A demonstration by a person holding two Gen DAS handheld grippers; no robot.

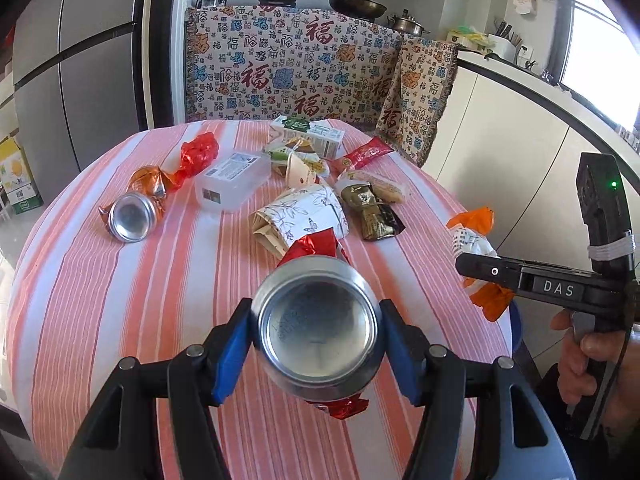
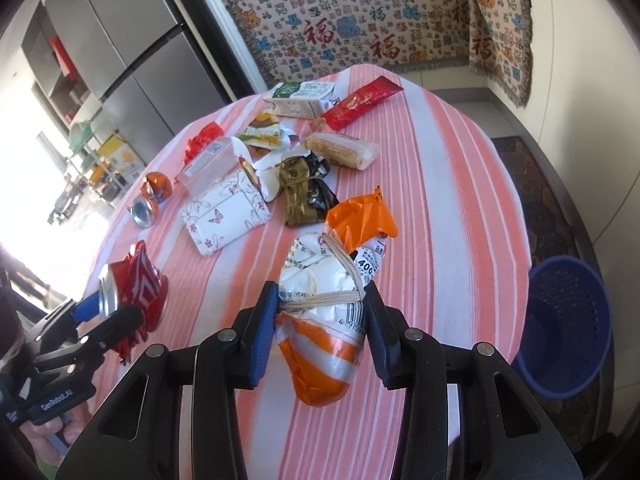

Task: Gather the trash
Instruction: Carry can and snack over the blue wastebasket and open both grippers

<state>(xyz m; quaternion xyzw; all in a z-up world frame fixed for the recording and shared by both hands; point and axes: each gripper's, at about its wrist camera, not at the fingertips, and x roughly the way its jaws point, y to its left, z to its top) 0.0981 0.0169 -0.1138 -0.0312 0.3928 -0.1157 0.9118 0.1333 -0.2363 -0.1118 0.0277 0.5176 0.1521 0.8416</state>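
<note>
The left gripper (image 1: pixel 318 342) has its jaws clamped on a crushed red drink can (image 1: pixel 316 328), blue pads pressing its two sides, the silver base turned toward the camera. In the right wrist view the same can (image 2: pixel 132 296) sits in the left gripper (image 2: pixel 110 316) at the near left edge of the table (image 2: pixel 460 168), which wears a pink-and-white striped cloth.

The right gripper (image 2: pixel 320 312) has its jaws closed on an orange-and-white snack bag (image 2: pixel 332 280) bound with rubber bands; the bag lies between the pads, its orange end hanging toward the camera, its other end reaching out past the fingertips. From the left wrist view this bag (image 1: pixel 474 248) shows at the table's right edge, in the right gripper (image 1: pixel 472 272), a hand (image 1: pixel 588 356) on the handle.

Further back lie a crushed orange can (image 1: pixel 134 208), a clear plastic box (image 1: pixel 232 180), a floral packet (image 1: pixel 304 212), a milk carton (image 2: pixel 304 98) and a red sachet (image 2: pixel 360 106). A blue perforated basket (image 2: pixel 568 320) stands on the floor just beside the table's right edge.
</note>
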